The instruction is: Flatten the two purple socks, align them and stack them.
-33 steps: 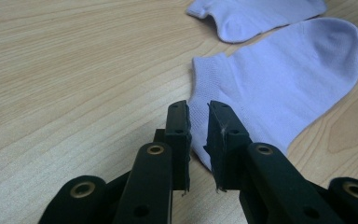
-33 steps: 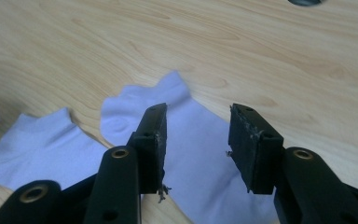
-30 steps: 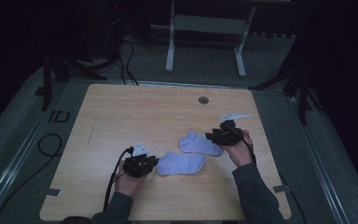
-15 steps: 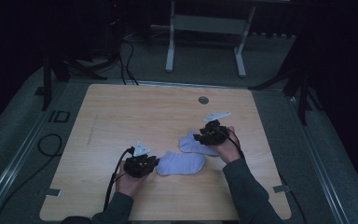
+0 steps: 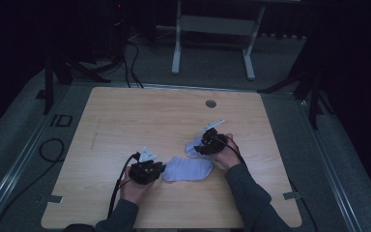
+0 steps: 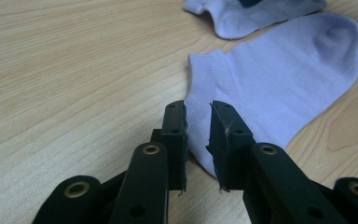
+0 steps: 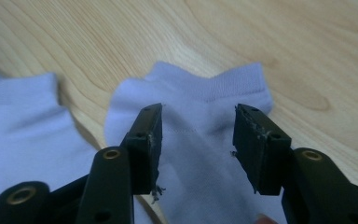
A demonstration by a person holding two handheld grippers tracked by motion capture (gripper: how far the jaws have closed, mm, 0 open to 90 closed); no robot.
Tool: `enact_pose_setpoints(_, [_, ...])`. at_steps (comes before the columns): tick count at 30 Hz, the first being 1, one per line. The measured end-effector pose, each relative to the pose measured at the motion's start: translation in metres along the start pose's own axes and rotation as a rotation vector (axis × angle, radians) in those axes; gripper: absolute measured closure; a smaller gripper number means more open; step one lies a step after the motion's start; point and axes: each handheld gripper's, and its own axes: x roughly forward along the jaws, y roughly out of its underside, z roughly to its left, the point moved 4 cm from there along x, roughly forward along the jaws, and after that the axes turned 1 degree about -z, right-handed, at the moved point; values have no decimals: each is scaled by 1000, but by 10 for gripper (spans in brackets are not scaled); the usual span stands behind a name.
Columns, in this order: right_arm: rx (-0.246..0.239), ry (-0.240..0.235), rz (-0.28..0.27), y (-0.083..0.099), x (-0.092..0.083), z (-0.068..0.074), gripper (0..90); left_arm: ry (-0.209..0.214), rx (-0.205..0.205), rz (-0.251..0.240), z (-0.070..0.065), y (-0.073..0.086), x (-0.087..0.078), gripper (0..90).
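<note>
Your left gripper (image 6: 198,135) sits nearest you, its jaws narrowed to a slim gap around the cuff edge of the near sock (image 6: 279,79), which lies flat on the table (image 5: 125,121). Farther out, your right gripper (image 7: 198,140) hangs with jaws spread wide over the far sock (image 7: 200,154), its cuff just beyond the fingertips. No writing is readable.

This looks like a lab or recording studio rather than a home. A bare wooden desk (image 5: 125,121) stands alone on grey carpet (image 5: 9,159) in a dim room with dark surroundings. Black cables (image 5: 130,58) trail across the floor, and a white metal stand (image 5: 212,29) and dark tripod legs (image 5: 309,92) stand behind it.
</note>
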Motion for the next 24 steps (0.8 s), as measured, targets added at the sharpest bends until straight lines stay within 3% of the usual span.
enact_pose_setpoints(3, [-30, 18, 20, 3, 6, 2, 505, 0, 0, -2, 0, 0, -1, 759])
enact_pose_setpoints(9, [-28, 27, 12, 4, 6, 2, 517, -6, 0, -5, 1, 0, -2, 759])
enact_pose_setpoints(17, [-15, 41, -4, 5, 4, -1, 780, -7, -2, -9, 2, 0, -3, 758])
enact_pose_setpoints(24, [5, 54, -8, 5, 4, -3, 853, -5, -2, -8, 2, 0, -3, 758])
